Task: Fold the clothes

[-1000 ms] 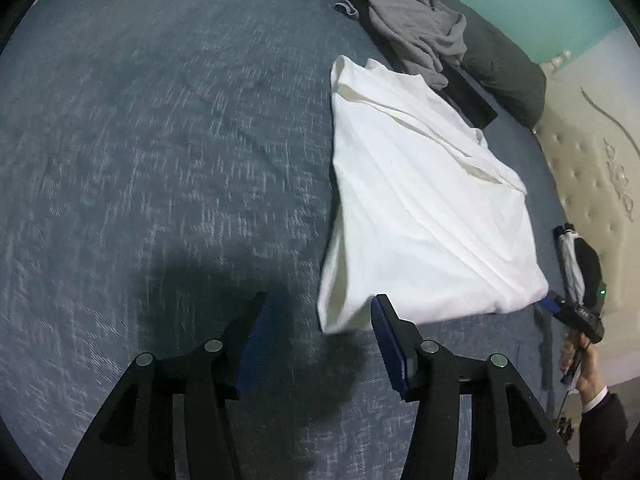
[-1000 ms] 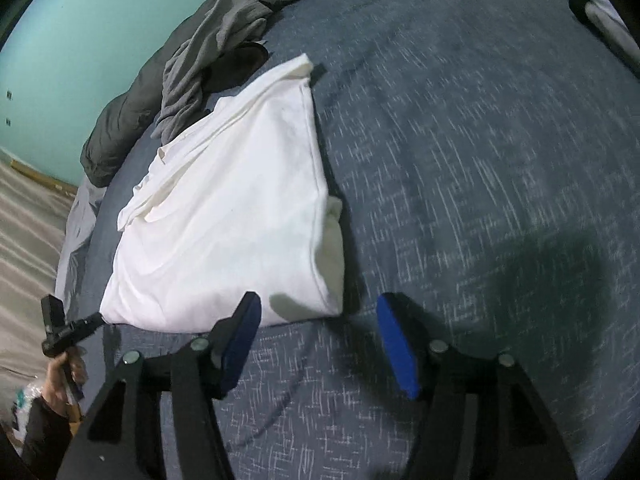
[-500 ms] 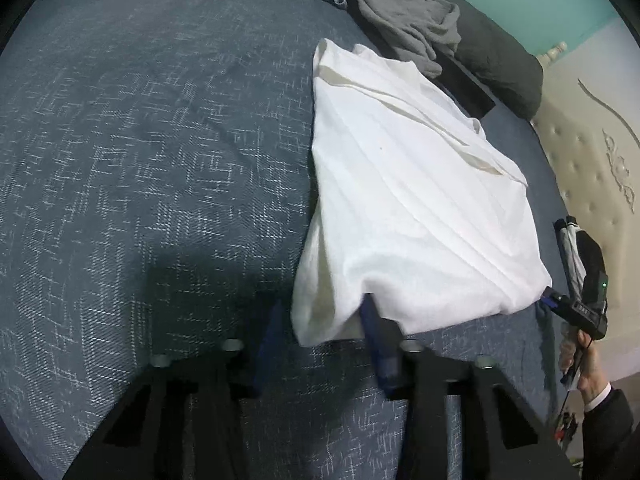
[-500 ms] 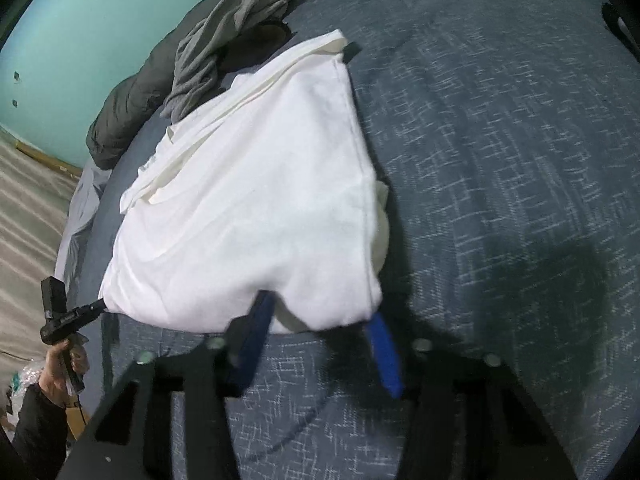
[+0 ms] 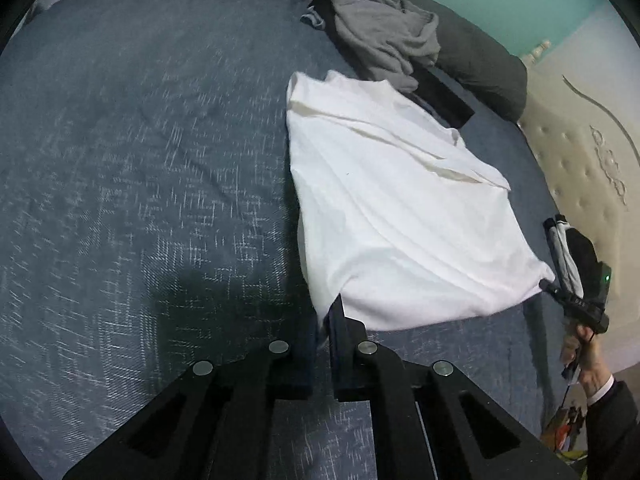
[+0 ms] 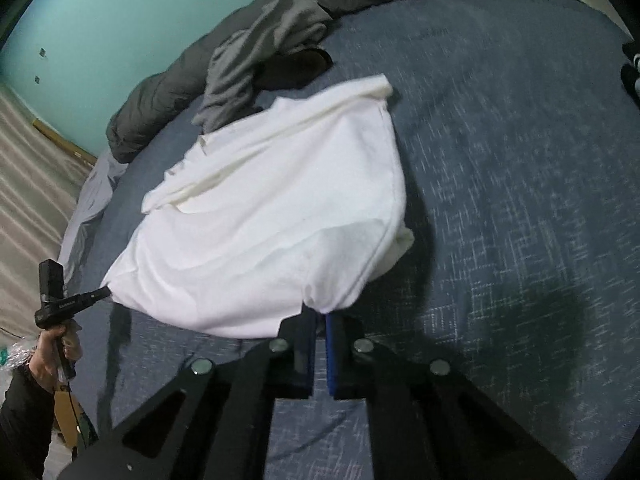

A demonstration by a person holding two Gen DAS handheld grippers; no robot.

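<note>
A white garment (image 5: 392,216) lies folded flat on the blue bed cover (image 5: 140,160), its near edge lifted. My left gripper (image 5: 325,312) is closing its jaws on the near left corner, and the pads pinch the cloth. My right gripper (image 6: 320,312) is closing the same way on the other near corner of the white garment (image 6: 272,208). Each wrist view shows the opposite gripper at the far corner: the right gripper (image 5: 545,283) and the left gripper (image 6: 105,292). The hem hangs taut between them.
A crumpled grey garment (image 5: 384,40) and a black item (image 5: 440,96) lie beyond the white one, against a dark rolled duvet (image 5: 480,56). A cream tufted headboard (image 5: 592,152) borders the bed. A person's hand (image 6: 56,344) holds the left gripper.
Both grippers went from open around the near corners to shut on them. They have risen a little, lifting the near hem off the bed.
</note>
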